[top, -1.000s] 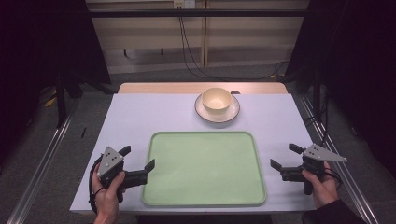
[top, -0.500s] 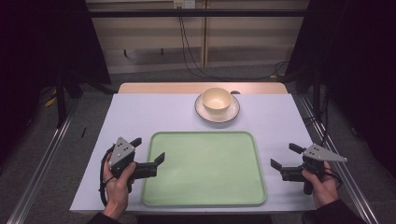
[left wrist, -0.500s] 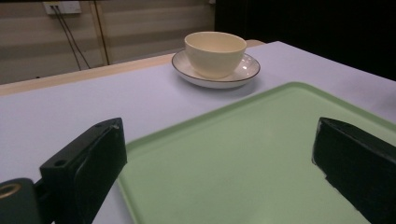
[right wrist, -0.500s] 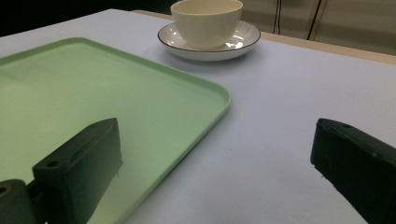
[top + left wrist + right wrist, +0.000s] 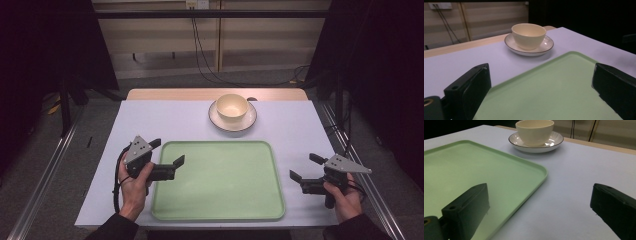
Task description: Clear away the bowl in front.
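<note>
Dim room beyond, dark curtains to both sides, pale slatted wall at the far end with cables hanging down it. Table (image 5: 150, 120) covered in a pale lilac sheet, a strip of bare wood showing along its far edge.

Green tray (image 5: 220, 200) lies flat in the near middle of the table, nothing on it. Cream bowl (image 5: 232, 106) sits upright on a white saucer (image 5: 247, 120) with a dark rim, just beyond the tray's far edge and a little right of centre; bowl and saucer are clear of the tray.

My left gripper (image 5: 166, 151), held in my left hand (image 5: 134, 182), is at the tray's near left corner. Its fingers are spread wide and hold nothing: the right one reaches in over the tray's left edge, the other stays out over the sheet. In the left gripper view the tray's corner lies between them, with the bowl and saucer straight ahead and well apart from the fingers.

My right gripper (image 5: 306, 167), in my right hand (image 5: 345, 200), is over the bare sheet just right of the tray's right edge, low and near. Fingers released here too, nothing between them. In the right gripper view one finger (image 5: 466, 210) hangs above the tray's rim, the other above the sheet. Whether either gripper touches the tray I cannot tell.
</note>
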### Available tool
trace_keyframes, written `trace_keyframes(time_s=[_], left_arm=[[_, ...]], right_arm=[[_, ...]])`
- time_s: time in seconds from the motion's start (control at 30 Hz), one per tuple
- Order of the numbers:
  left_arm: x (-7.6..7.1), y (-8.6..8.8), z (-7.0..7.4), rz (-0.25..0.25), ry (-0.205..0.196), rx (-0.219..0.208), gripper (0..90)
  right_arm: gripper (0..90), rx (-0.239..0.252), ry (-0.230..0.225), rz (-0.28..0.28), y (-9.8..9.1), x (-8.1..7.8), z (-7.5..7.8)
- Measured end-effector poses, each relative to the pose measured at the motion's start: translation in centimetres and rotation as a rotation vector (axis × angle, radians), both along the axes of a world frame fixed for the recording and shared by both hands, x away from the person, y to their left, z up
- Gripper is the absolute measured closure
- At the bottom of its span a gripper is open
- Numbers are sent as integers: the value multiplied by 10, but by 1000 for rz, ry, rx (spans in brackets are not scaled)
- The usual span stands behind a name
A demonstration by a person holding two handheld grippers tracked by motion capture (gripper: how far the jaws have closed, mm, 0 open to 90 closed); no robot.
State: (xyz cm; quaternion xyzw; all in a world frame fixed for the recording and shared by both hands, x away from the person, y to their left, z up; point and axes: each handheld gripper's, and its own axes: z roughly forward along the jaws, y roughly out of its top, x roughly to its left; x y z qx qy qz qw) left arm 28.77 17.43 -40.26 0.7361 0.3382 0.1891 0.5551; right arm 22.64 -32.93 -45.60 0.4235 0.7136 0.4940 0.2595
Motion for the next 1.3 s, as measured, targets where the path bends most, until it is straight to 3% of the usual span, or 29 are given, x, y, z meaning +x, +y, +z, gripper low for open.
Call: trace_keyframes(time_s=[0.1,0.17,0.3,0.33,0.4,0.43,0.67,0.83,0.9,0.97,1.2,1.3], left_arm=[[3,-3,2,9,3,18,22],[7,-6,3,-8,13,7,24],[14,-15,7,-24,12,24,34],[17,-19,8,-53,43,-4,35],[19,-23,9,-80,34,3,32],[19,-25,10,-59,23,22,35],[29,-38,16,-75,11,26,39],[41,-48,17,-79,18,41,40],[43,-49,17,-97,17,28,33],[47,-53,17,-96,12,72,31],[62,-63,15,-119,34,80,30],[67,-65,14,-116,24,95,29]], right_arm=[[15,-1,0,-1,0,0,0],[16,-1,-3,-1,0,0,0],[16,-1,-1,1,0,0,0],[16,-2,-3,0,0,0,0],[16,-2,-3,3,0,0,0],[16,-3,-4,3,0,0,0],[16,-1,-2,2,0,0,0],[16,-2,-4,6,0,0,0],[16,-2,-5,7,0,0,0],[16,0,-8,4,-1,0,0],[15,-2,-10,4,0,0,0],[16,-5,-8,6,0,0,0]])
